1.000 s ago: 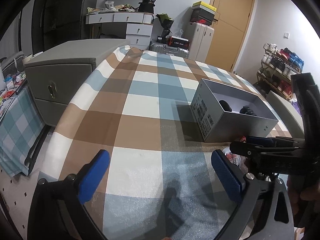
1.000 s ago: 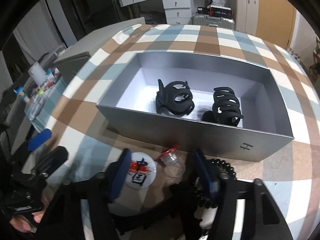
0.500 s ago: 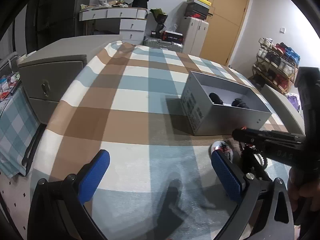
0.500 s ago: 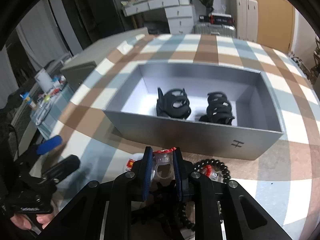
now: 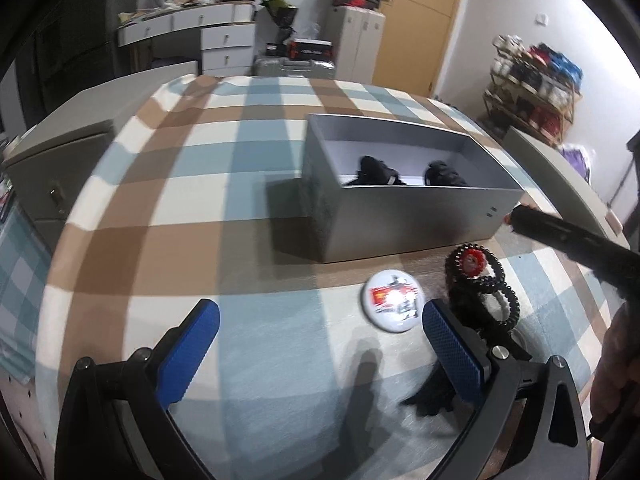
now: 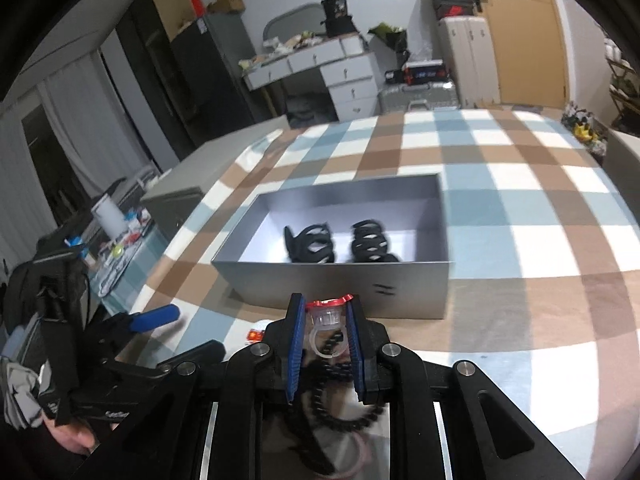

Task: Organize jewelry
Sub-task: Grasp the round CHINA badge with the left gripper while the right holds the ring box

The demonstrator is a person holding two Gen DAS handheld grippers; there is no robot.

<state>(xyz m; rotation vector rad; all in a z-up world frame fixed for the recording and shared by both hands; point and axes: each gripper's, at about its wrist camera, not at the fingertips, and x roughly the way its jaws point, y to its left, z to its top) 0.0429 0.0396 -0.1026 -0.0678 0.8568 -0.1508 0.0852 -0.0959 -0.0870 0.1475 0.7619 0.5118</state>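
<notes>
Nearest us, at the counter's front edge, our right claw (image 6: 326, 320) is clenched on a clear plastic ring with a red top (image 6: 328, 314), lifted off the checked cloth; a black beaded bracelet (image 6: 332, 408) lies under the claw on the cloth. Our left claw (image 5: 316, 344) hangs released, its blue pads (image 5: 188, 354) wide apart and nothing between them, above the blue and white squares at the front of the counter (image 5: 192, 184). Just beyond its right pad lies a round white badge with a red and black print (image 5: 393, 300), and beside that another red-centred beaded piece (image 5: 472, 264), partly hidden by the right claw's dark arm. Farther back, toward the counter's middle, stands the open grey box (image 6: 340, 284), touching the cloth, its front wall facing us. Inside it two black hair claw clips (image 6: 310, 244) sit side by side on the white floor, close together but apart. Past the counter's far edge we see a white desk with drawers (image 6: 320, 68).
</notes>
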